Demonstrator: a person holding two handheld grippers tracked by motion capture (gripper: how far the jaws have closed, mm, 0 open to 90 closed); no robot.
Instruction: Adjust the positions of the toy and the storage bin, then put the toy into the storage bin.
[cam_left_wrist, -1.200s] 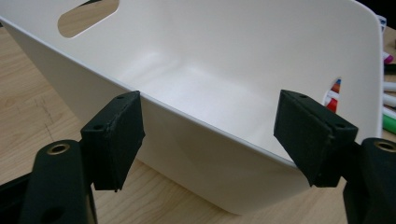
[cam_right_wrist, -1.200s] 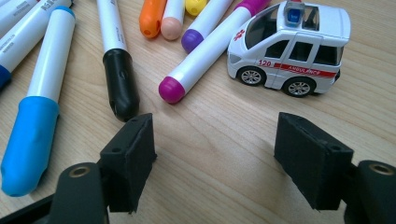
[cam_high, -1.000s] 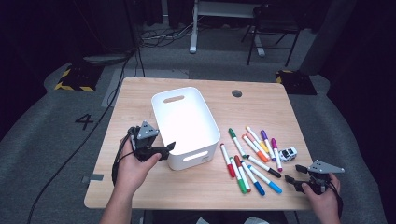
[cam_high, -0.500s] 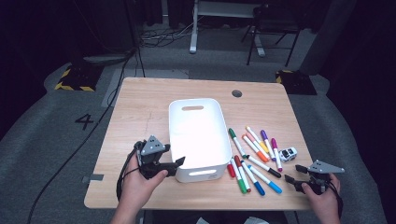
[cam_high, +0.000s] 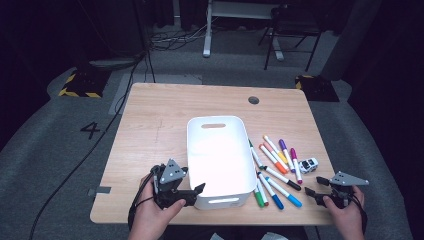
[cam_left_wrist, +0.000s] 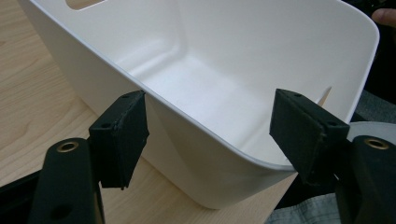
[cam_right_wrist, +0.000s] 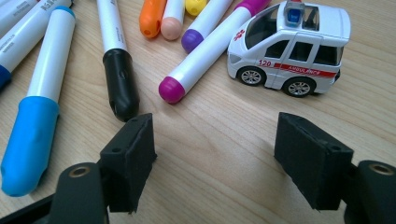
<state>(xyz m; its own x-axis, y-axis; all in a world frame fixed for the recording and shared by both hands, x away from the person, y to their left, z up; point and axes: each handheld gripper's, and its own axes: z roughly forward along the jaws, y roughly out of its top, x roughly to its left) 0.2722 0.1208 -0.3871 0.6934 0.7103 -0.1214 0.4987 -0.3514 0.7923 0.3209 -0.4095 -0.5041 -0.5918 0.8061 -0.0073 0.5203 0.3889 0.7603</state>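
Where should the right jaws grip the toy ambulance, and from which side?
Probably across the toy ambulance body's two long flanks, coming from above: it stands upright on its wheels, its sides are flat and parallel, and the magenta-capped marker lies close by its front.

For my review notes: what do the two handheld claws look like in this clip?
Both are matching black tools. The left claw and right claw each carry a grey three-cornered plate on top. Each has two blocky black jaws faced with flat matte pads, with small screw holes and brass-coloured eyelets at the jaw bases. A black cable loops from the left one past the wrist. No sleeves are visible.
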